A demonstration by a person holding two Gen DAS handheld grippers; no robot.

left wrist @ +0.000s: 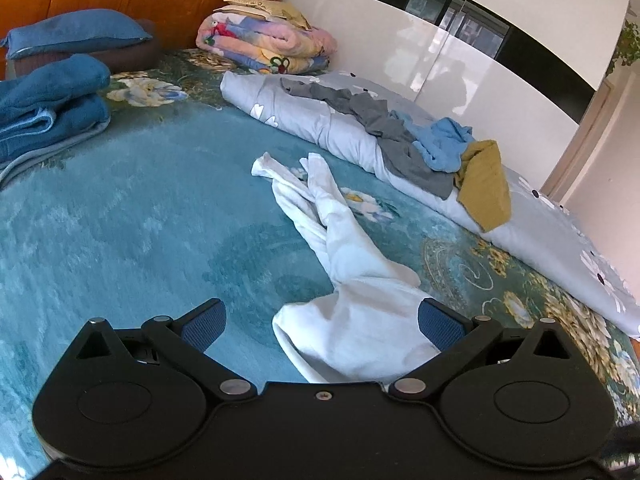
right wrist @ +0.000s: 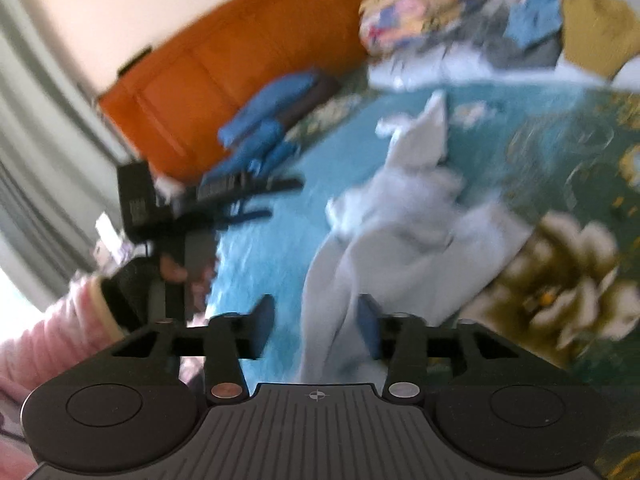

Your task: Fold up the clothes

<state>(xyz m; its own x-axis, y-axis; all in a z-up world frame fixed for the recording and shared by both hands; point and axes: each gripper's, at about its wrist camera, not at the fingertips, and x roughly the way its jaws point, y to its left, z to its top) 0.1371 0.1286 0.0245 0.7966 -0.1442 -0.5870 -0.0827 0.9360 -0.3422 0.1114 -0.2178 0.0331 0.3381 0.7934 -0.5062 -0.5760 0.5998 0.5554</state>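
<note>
No words, brand names or numbers can be read in either view. The black box-shaped unit (right wrist: 136, 196) in the right wrist view bears pale rows like lettering, blurred beyond reading.

My left gripper (left wrist: 322, 322) hangs over a teal plush bedspread with yellow flowers (left wrist: 120, 216), and its two blue-padded fingers (left wrist: 204, 320) stand wide apart. A crumpled white cotton garment (left wrist: 344, 280) lies between them, its near end touching the right pad. Behind it a folded light-blue duvet with white flowers (left wrist: 320, 128) carries a grey shirt (left wrist: 380, 128), a light-blue cloth (left wrist: 444, 140) and a mustard-yellow garment (left wrist: 484, 188). At far left lies a folded dark-blue blanket (left wrist: 48, 108).
</note>
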